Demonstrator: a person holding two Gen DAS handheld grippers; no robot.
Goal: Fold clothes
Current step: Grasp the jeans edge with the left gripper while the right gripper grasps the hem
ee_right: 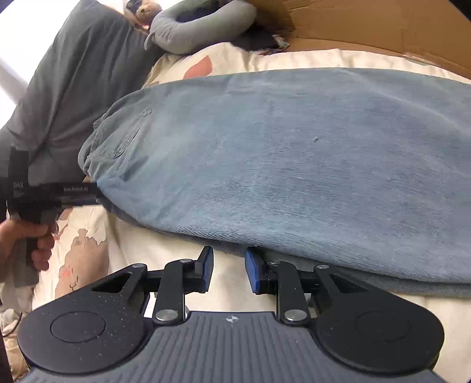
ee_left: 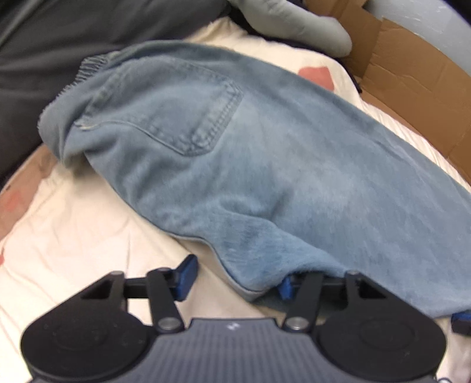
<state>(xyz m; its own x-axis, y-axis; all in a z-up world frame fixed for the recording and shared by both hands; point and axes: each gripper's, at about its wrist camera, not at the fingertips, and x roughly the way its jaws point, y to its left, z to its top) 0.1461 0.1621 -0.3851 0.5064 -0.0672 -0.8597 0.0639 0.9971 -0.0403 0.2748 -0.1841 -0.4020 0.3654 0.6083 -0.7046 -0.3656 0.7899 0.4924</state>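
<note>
Item one, the jeans (ee_right: 294, 165): light blue denim, laid across the cream bedsheet (ee_left: 73, 229) of my bed, waistband and a stitched back pocket (ee_left: 164, 117) toward the dark grey pillow (ee_right: 76, 79), legs running off to the right.

Item two, my left gripper (ee_left: 235, 280): its jaws stand partly apart over the near edge of the jeans. The left blue pad (ee_left: 185, 277) sits clear on the sheet; the right pad is tucked under the denim fold. I cannot tell whether the cloth is pinched. From the right wrist view the same gripper (ee_right: 88, 191) reaches in at the waistband end, held by a hand (ee_right: 26, 241).

Item three, my right gripper (ee_right: 228, 269): jaws partly apart with bare sheet between the pads, nothing held. Its right pad (ee_right: 253, 271) lies against the near edge of the jeans, mid-leg.

Item four, surroundings: a grey curved cushion (ee_right: 203, 26) and a stuffed bear (ee_right: 144, 11) at the head of the bed; flattened cardboard (ee_left: 412, 79) along the far side.
</note>
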